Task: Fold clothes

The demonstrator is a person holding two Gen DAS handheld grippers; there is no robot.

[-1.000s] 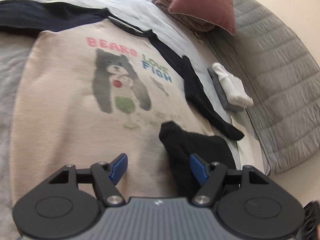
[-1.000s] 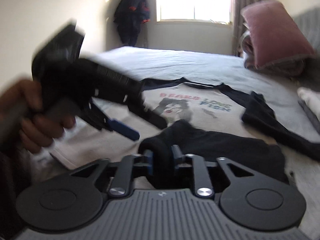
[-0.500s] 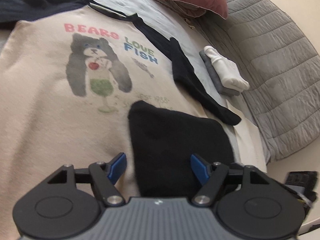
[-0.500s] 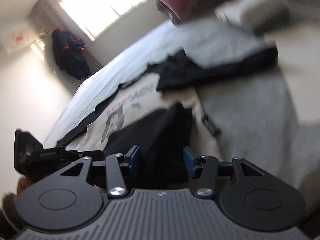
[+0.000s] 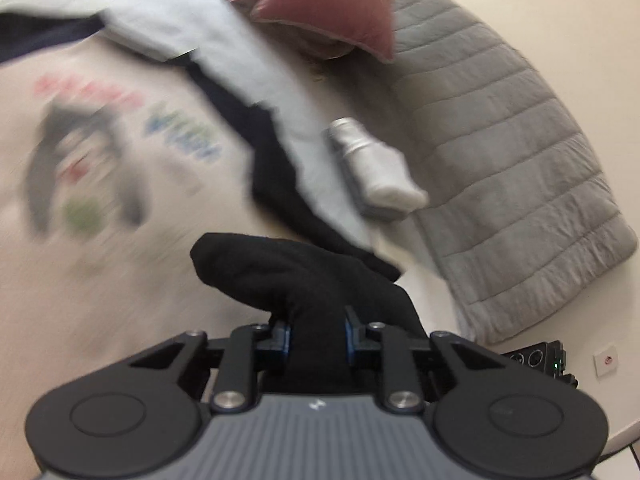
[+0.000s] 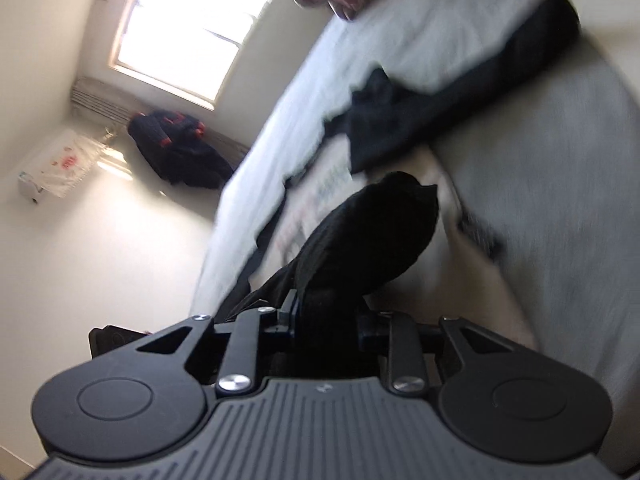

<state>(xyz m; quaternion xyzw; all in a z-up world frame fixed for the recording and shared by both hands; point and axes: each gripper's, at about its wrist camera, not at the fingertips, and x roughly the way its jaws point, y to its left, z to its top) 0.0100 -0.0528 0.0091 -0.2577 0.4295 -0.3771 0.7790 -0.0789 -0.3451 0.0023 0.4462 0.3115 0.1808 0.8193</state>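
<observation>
1. fabric in both grips: left gripper [image 5: 317, 338] has just been closing and its jaws now stand narrow, pinching a wad of the black garment [image 5: 304, 276]; right gripper [image 6: 326, 322] has likewise just been closing, narrow gap, same black cloth [image 6: 372, 236] bunched between its pads.
2. garment sits lifted off the printed shirt [image 5: 92, 168], near end in the jaws, far end hanging free as a rounded lump. shirt lies flat on the bed under it, its dark sleeve [image 5: 276, 184] trailing beside.
3. further off: rolled white sock [image 5: 376, 168] on the pale sheet, grey quilt [image 5: 520, 152] and pink pillow [image 5: 332, 4] well apart.
4. risks, as i judge them: grips look like thick bunched wads, not clean edges, so a fold could come out lumpy; pulling the hands apart fast may slip cloth out of one jaw; hanging end could drag and rumple the shirt. frames are blurred, so the exact grip point is unclear.
</observation>
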